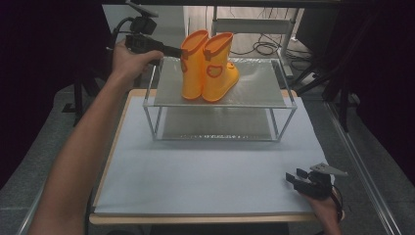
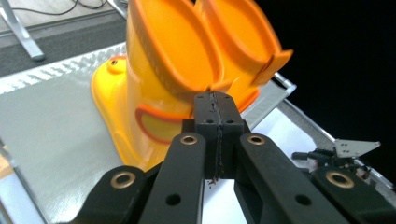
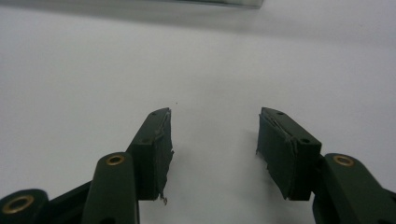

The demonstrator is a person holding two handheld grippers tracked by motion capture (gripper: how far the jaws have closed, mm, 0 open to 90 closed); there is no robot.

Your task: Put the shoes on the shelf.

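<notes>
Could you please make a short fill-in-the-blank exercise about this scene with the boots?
1. The two boots are ____ in colour.
2. They stand on the ____ shelf of the rack.
3. The left gripper has its jaws ____ at the rim of a boot.
4. The right gripper has its jaws ____ over the table.

Missing words: orange; top; shut; open

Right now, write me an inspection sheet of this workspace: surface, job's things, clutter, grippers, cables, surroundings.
Surface: pale table top bearing a metal-framed two-level rack.
Job's things: pair of orange rubber boots upright, side by side on the rack's upper shelf.
Clutter: nothing seen.
Grippers: left hand-held gripper at the nearer boot's top rim, jaws together, seemingly pinching its edge; right hand-held gripper resting at the table's near right corner, jaws apart, nothing between them.
Cables: black cable trailing from the left hand-held gripper; loose cables on the floor behind.
Surroundings: grey floor, dark backdrop at both sides.
</notes>
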